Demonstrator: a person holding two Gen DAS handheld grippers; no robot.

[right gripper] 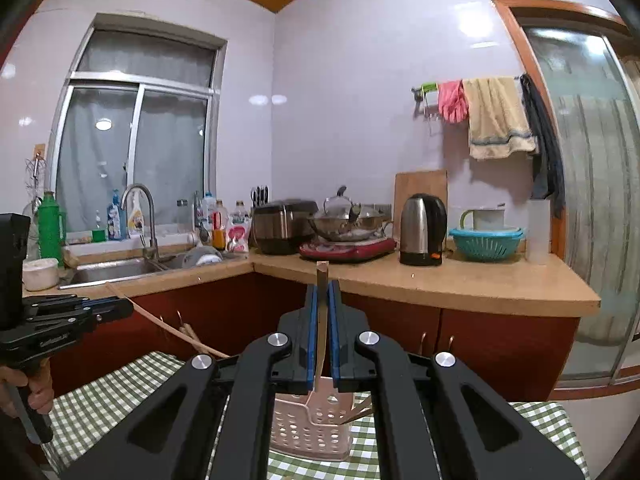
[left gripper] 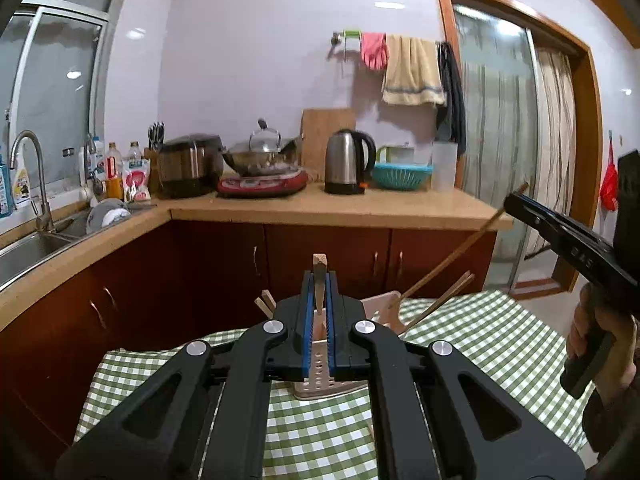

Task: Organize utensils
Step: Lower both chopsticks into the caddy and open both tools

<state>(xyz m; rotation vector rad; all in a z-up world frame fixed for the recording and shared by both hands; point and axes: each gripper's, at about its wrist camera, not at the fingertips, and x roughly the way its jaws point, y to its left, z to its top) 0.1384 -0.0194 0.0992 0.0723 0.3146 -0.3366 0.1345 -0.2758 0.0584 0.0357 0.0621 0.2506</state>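
My left gripper (left gripper: 320, 280) is shut on a wooden chopstick (left gripper: 320, 260) that stands upright between the blue pads. Just behind it, a pale pink perforated utensil holder (left gripper: 316, 368) stands on the checked cloth with several chopsticks (left gripper: 440, 300) leaning out of it. At the right edge my right gripper (left gripper: 516, 204) is raised and grips a long slanted chopstick (left gripper: 460, 256). In the right wrist view my right gripper (right gripper: 323, 286) is shut on that chopstick (right gripper: 322, 268), above the holder (right gripper: 316, 420). My left gripper (right gripper: 120, 308) shows at the left with its chopstick (right gripper: 168, 326).
A table with a green checked cloth (left gripper: 500, 340) carries the holder. Beyond it runs an L-shaped counter (left gripper: 340, 210) with a sink (left gripper: 24, 248), rice cooker (left gripper: 188, 168), wok (left gripper: 264, 156), kettle (left gripper: 348, 166) and teal basket (left gripper: 402, 176). A glass door (left gripper: 500, 140) is at the right.
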